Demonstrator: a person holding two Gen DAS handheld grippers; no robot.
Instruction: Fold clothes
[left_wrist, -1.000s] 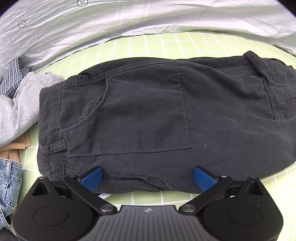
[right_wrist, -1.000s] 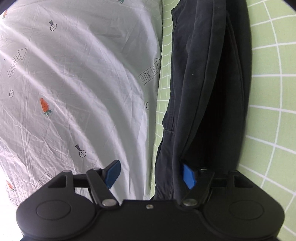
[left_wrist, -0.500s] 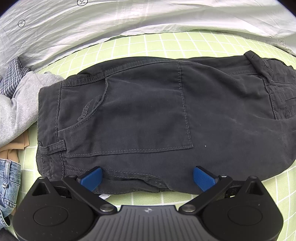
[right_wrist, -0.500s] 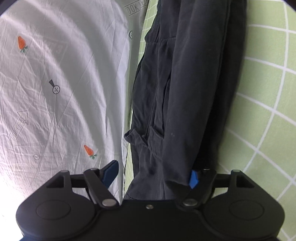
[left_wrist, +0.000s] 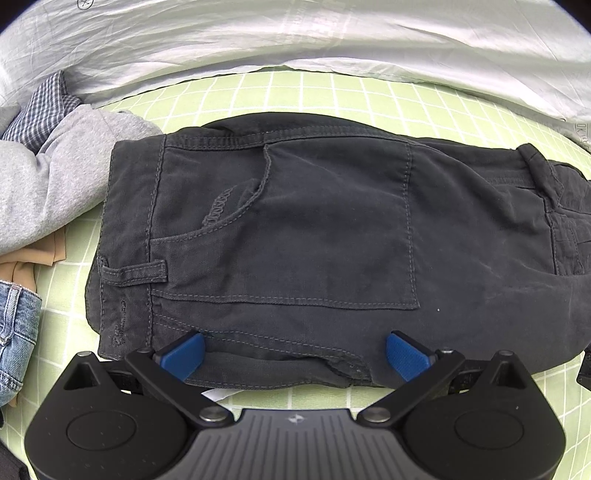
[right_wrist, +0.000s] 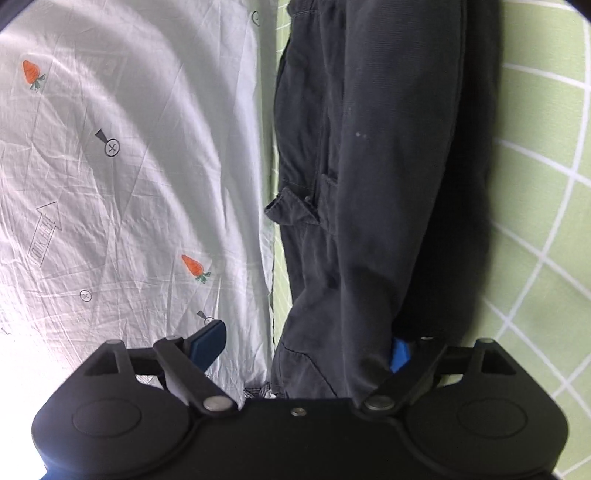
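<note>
Surface: I see a green mat with a white grid, running under everything.
Far edge: a pale creased sheet lies along the mat's border, overlapping it.
Sheet print: I make out orange carrots, arrows and crossed circles.
Light: bright and soft; the sheet glares white at the lower left of my right view.

Folded dark trousers lie on a green checked sheet. The left gripper, jaws spread wide, sits at their near edge beside grey clothing.
</note>
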